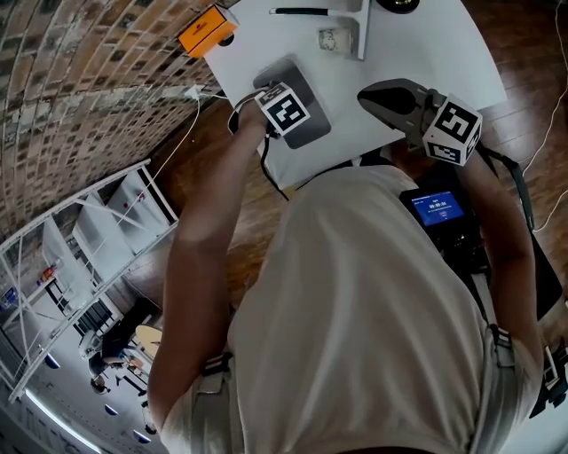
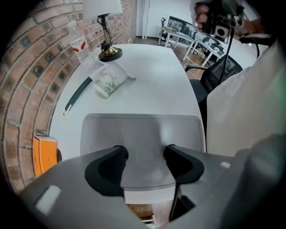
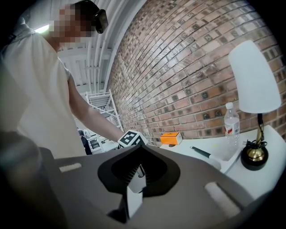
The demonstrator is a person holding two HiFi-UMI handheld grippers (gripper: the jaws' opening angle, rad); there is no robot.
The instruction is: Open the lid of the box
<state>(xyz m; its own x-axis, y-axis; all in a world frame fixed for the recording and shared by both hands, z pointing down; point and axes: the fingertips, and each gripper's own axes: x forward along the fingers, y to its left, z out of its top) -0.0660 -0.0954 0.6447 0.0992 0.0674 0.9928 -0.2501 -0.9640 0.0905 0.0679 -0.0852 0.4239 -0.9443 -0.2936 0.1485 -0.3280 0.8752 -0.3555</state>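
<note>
The box (image 1: 306, 111) is a flat grey case with a closed lid, lying at the near edge of the white table (image 1: 426, 49). My left gripper (image 1: 273, 96) hovers right over it, marker cube on top. In the left gripper view the lid (image 2: 143, 129) fills the space under the left gripper (image 2: 145, 157); the jaws stand apart and the pads do not press on it. My right gripper (image 1: 367, 96) is held above the table edge to the right of the box. In the right gripper view its jaws (image 3: 138, 146) meet at the tips with nothing between them.
An orange carton (image 1: 206, 31) sits at the table's left corner by the brick wall. A pen (image 1: 300, 11), a tipped cup (image 1: 330, 40), a lamp (image 2: 107, 49) and a water bottle (image 2: 79, 44) stand farther back. A wooden floor and metal shelving (image 1: 98, 239) lie beyond.
</note>
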